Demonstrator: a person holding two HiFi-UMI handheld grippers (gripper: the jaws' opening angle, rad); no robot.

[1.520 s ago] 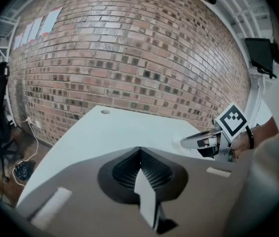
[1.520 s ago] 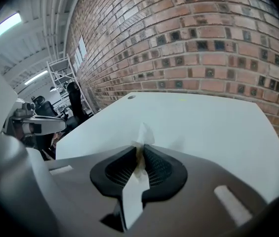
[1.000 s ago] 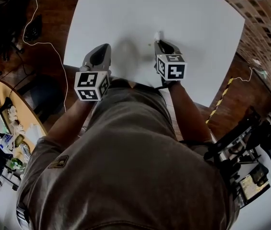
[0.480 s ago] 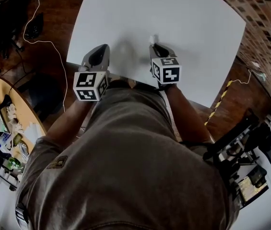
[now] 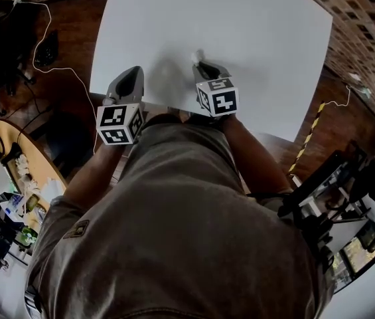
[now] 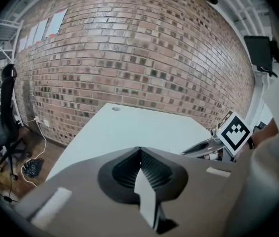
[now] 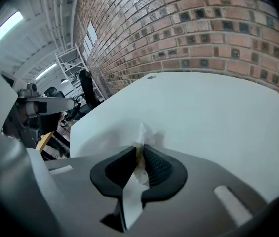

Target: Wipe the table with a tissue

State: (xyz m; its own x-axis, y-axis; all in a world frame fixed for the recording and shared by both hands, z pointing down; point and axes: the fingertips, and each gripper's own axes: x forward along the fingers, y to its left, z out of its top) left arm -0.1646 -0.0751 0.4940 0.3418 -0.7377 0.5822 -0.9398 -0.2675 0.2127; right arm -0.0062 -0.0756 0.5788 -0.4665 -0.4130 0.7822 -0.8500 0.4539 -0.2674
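Where the tissue (image 7: 142,132) shows at all, it is a crumpled white tuft pinched between the jaws of the right gripper (image 7: 141,151), which are closed tight on it. Its tip pokes out past them, and the rest is hidden between the ribbed pads. From the head view only a small white scrap is visible ahead of that gripper. It is hard to separate from the white table (image 5: 253,25) beneath, so whether it touches the surface cannot be told. It sits over the table close to the near edge, roughly midway along it.

The left gripper (image 5: 129,80) is over the near left corner, beside the right one. Its own view shows its jaws pressed together with nothing between them. The person's torso (image 5: 174,231) covers part of the near edge. A small round hole (image 7: 151,76) lies by the table's far edge, and a brick wall (image 6: 129,58) rises behind it.
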